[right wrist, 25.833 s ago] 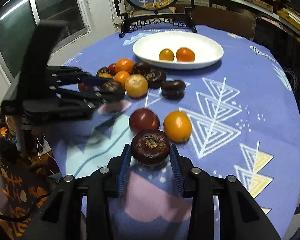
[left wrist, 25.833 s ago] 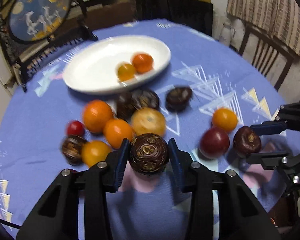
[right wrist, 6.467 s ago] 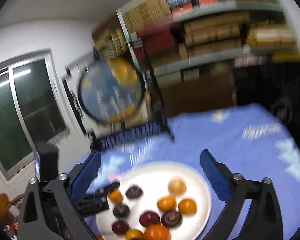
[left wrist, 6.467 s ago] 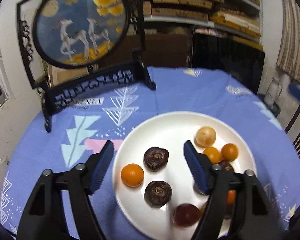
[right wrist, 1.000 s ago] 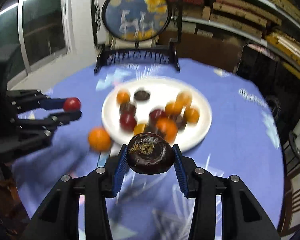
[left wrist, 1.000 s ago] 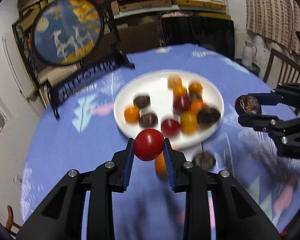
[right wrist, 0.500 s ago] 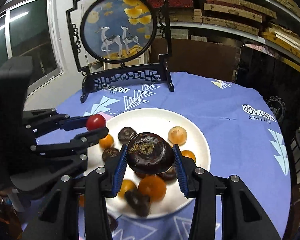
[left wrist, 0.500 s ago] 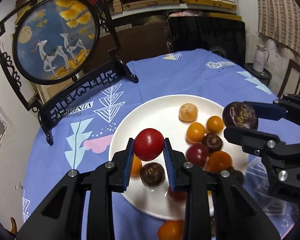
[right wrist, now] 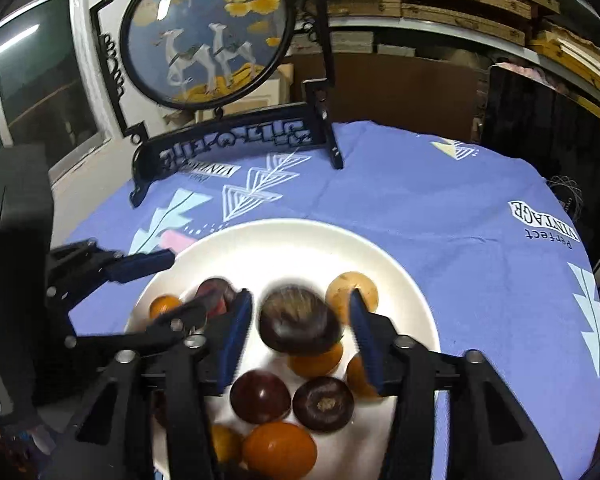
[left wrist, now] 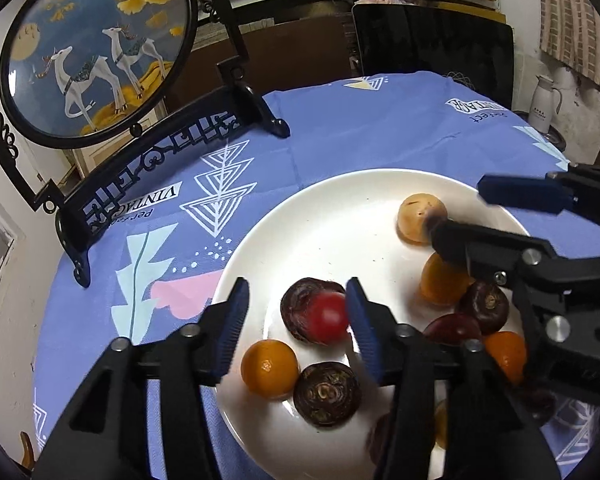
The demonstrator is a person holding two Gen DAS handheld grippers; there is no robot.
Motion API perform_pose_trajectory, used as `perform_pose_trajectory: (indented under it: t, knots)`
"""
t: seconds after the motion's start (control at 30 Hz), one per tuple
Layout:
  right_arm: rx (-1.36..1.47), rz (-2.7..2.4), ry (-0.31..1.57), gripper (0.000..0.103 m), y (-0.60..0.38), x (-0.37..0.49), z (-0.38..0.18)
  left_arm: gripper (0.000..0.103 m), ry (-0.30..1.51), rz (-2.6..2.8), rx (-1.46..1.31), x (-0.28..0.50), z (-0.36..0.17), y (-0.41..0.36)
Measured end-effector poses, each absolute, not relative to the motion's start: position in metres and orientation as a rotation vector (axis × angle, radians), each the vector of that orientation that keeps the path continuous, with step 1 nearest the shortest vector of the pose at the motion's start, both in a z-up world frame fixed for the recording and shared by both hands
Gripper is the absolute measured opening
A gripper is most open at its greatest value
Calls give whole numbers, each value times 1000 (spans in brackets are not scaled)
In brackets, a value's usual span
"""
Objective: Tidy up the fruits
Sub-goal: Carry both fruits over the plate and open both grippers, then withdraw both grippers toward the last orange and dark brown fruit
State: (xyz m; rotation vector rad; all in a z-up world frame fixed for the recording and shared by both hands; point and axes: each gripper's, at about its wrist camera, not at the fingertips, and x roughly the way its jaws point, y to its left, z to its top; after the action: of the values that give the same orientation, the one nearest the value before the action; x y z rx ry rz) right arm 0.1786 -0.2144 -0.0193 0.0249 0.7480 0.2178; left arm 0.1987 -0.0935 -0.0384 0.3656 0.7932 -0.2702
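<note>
Both grippers spread wide above the white plate (left wrist: 332, 196)

The left gripper (left wrist: 296, 320) and right gripper (right wrist: 296, 320) hold nothing; a red cherry tomato (left wrist: 327, 317) and a blurred dark round fruit (right wrist: 298, 320) lie loose between their fingers, over the plate filled with orange tomatoes (left wrist: 269, 367), dark fruits (left wrist: 326, 393) and one tan fruit (left wrist: 419, 216)

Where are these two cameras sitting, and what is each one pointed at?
Left wrist view: rides the left gripper, looking down along its open jaws at the white plate; a red tomato lies blurred between them, and the right gripper crosses at right.
Right wrist view: rides the right gripper, open over a blurred dark fruit; the left gripper shows at left.
Both share the plate and the deer screen.
</note>
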Motion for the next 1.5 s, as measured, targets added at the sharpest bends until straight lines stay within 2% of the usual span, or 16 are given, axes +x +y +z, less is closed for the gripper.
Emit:
perform_pose_trajectory:
  t: [0.07,0.37,0.53,0.77,0.9,1.03,1.23,1.5]
  knots:
    - [35,220,731,57,-216,176,-18,56,787,-263,373,198,-39,-93]
    - [41,210,748,58,-226,151,-18,57,785,-258,360,182,-34,-83]
    - [20,210,739,65,-227,120,-13,65,752,-256,356,157,-21,-74]
    - [-6,229,732,68,-224,56,-15,74,710,-276,320,104,-9,-47]
    - [-86,253,736,73,-212,14,-29,79,717,-278,294,65,-18,-17]
    - [-195,286,762,73,-188,-15,-52,81,767,-284,258,39,-36,11]
    - [-188,320,850,73,-162,1,-74,81,836,-279,215,21,-59,33]
    - [-106,315,938,73,-150,34,-94,84,825,-304,241,14,-62,33]
